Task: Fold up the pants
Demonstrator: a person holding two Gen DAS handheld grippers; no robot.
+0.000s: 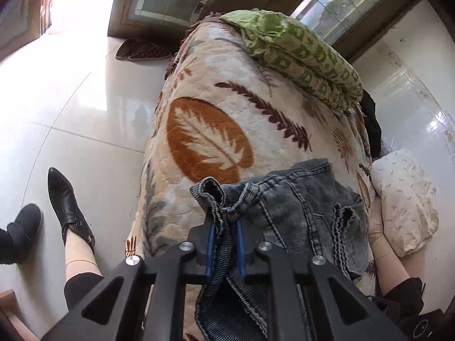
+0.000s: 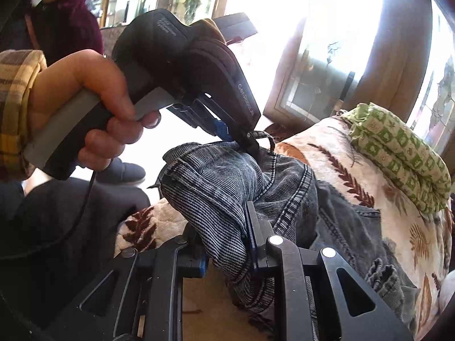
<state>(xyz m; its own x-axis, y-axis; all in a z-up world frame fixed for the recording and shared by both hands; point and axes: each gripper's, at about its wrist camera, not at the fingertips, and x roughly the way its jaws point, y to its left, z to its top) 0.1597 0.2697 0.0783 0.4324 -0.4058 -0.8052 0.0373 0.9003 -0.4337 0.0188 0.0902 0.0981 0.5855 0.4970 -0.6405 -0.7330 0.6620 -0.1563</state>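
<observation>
Grey washed denim pants [image 1: 295,216] lie bunched on a leaf-patterned blanket [image 1: 227,108]. My left gripper [image 1: 226,221] is shut on a fold of the pants' edge, the cloth pinched between its blue pads [image 1: 211,244]. In the right wrist view the pants [image 2: 216,187] rise in a hump. My right gripper [image 2: 227,244] is shut on a thick fold of them; its left finger is hidden by cloth. The left gripper [image 2: 244,142], held in a hand, shows there gripping the far edge of the pants.
A green patterned cloth [image 1: 298,56] lies at the blanket's far end and shows in the right wrist view [image 2: 398,153]. A white floral pillow [image 1: 403,199] sits right. Black shoes and legs [image 1: 68,207] stand on the tiled floor left. Wooden glass cabinets [image 1: 176,0] stand behind.
</observation>
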